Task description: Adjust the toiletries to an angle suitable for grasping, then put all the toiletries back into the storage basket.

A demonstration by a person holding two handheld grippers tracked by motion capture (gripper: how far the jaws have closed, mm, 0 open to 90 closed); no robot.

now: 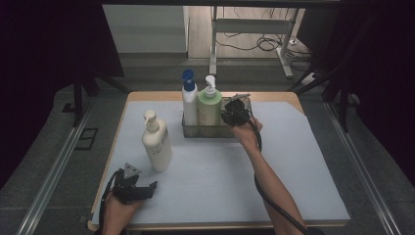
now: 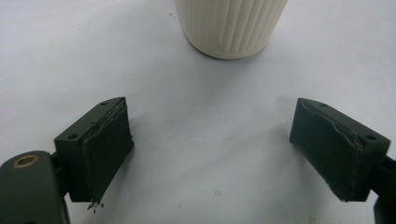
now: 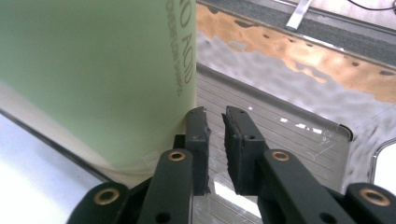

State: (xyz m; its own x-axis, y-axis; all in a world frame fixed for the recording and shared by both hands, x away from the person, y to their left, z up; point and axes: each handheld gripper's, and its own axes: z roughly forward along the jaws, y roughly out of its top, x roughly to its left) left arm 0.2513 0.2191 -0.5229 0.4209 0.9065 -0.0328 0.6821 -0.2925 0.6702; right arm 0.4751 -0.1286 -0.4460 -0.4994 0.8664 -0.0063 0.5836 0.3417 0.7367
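Observation:
A cream pump bottle [image 1: 156, 142] stands on the pale mat at the left; its ribbed base [image 2: 231, 25] is just ahead of my left gripper [image 2: 210, 154]. That left gripper [image 1: 146, 185] rests low near the front left edge, open wide, with nothing between its jaws. A clear tray [image 1: 215, 131] at the back middle holds a white bottle with a blue pump [image 1: 190, 100] and a green bottle [image 1: 209, 106]. My right gripper [image 1: 234, 113] reaches into the tray's free right part. Its jaws [image 3: 215, 114] stand almost together, holding nothing, right beside the green bottle [image 3: 93, 70].
The tray's clear floor [image 3: 280, 135] and rim [image 3: 343, 128] lie ahead of the right gripper, with the wooden table edge [image 3: 303, 51] beyond. The pale mat [image 1: 293, 161] covers most of the table. A metal desk frame [image 1: 254, 29] and cables stand on the floor behind.

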